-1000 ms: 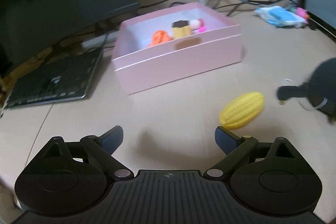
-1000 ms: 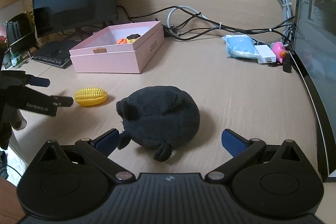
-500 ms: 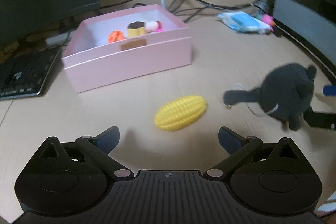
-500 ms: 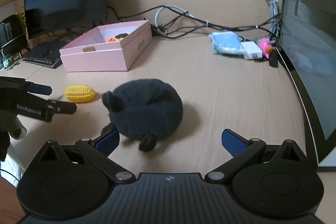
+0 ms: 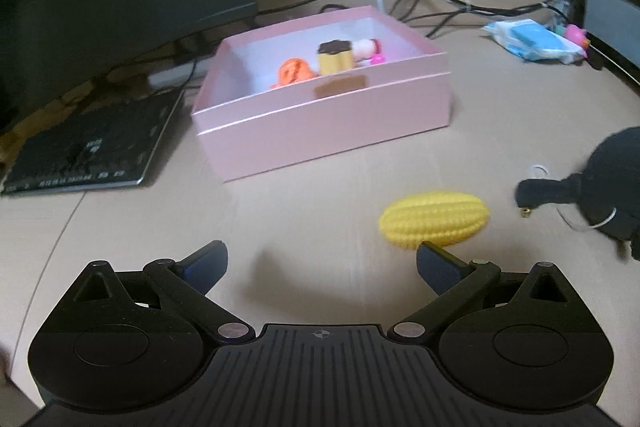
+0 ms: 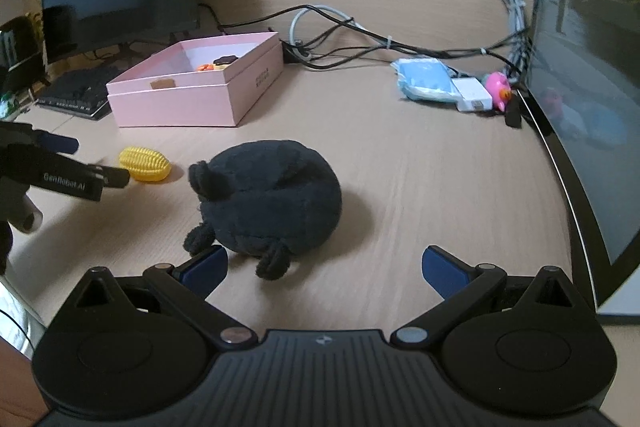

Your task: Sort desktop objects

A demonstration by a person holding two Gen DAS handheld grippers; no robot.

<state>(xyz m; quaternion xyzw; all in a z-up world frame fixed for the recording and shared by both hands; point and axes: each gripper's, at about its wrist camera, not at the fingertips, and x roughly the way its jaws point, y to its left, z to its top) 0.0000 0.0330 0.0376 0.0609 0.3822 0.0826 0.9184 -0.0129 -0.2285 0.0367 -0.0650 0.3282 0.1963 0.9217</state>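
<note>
Yellow corn toy [image 5: 434,225] near pink box [image 5: 320,131]; seemingly apart.

On the desk [image 6: 420,163], the open box [image 5: 320,119] sits behind the corn toy [image 5: 434,225], holding small toys [image 5: 336,57]. A keyboard [image 5: 92,147] lies left of the box, and the plush toy [image 6: 272,199] lies right of the corn toy, apart from it.

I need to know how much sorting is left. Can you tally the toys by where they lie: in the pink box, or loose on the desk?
In the pink box: 3 (orange toy, yellow block, pink-and-white figure)
Loose on the desk: 3 (yellow corn toy, black plush, pink pig toy)
Total: 6
</note>
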